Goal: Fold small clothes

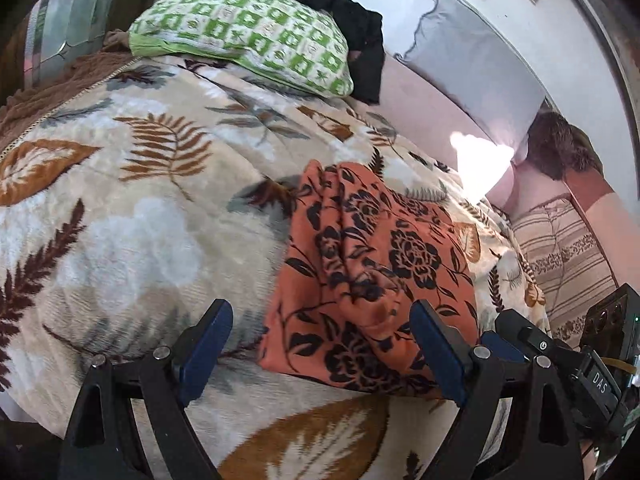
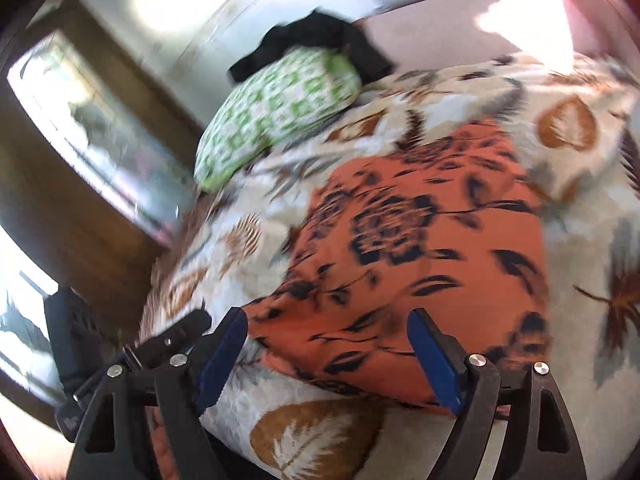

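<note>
An orange garment with a black flower print (image 1: 376,264) lies folded on the leaf-patterned blanket (image 1: 132,208). My left gripper (image 1: 320,344) hovers over the garment's near edge, its blue pads wide apart and off the cloth, so it is open. In the right wrist view the same orange garment (image 2: 416,248) fills the middle, blurred. My right gripper (image 2: 324,352) is open above the garment's near edge, with nothing pinched between its fingers. The right gripper's body (image 1: 568,360) shows at the lower right of the left wrist view.
A green-and-white pillow (image 1: 248,36) with a black cloth (image 1: 352,20) draped behind it lies at the head of the bed. A grey cushion (image 1: 472,52) leans on the wall. A striped sheet (image 1: 568,256) covers the right side. A wooden cabinet (image 2: 72,184) stands left of the bed.
</note>
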The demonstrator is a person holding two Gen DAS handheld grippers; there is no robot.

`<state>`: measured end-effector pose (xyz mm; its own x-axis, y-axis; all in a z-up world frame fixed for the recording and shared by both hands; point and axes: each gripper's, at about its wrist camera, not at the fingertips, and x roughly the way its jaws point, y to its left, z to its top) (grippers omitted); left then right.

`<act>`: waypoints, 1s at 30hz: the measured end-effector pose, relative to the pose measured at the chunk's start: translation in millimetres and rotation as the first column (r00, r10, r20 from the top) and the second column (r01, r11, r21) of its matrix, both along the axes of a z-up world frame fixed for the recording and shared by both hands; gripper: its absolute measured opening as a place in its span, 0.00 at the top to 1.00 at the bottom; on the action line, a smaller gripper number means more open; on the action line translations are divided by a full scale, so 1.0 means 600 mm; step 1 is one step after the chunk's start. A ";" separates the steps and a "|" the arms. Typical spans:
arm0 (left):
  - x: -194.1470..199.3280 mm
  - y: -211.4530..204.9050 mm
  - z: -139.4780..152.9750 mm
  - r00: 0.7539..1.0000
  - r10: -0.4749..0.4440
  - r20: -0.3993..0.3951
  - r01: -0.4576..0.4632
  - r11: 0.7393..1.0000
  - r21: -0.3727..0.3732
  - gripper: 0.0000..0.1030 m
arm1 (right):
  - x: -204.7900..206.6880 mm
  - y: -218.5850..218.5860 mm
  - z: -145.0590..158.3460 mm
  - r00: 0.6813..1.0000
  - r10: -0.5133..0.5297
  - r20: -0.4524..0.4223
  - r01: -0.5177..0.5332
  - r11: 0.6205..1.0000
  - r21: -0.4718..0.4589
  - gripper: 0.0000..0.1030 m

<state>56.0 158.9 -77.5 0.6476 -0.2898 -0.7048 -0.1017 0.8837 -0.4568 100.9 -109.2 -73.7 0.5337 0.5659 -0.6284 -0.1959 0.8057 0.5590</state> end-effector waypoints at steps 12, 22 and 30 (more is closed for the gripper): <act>0.082 -0.048 -0.023 0.990 0.003 -0.138 -0.004 1.000 -0.007 0.86 | 0.020 -0.062 -0.047 0.997 0.026 -0.067 -0.016 0.990 0.142 0.17; 0.023 -0.016 -0.099 0.986 0.067 -0.153 -0.066 0.998 0.010 0.82 | 0.044 -0.033 -0.067 0.988 0.087 -0.125 -0.076 0.993 0.087 0.17; 0.020 0.008 -0.079 0.990 0.029 -0.136 -0.033 0.999 -0.027 0.76 | 0.065 0.004 -0.051 0.985 0.144 -0.099 -0.139 0.989 0.049 0.17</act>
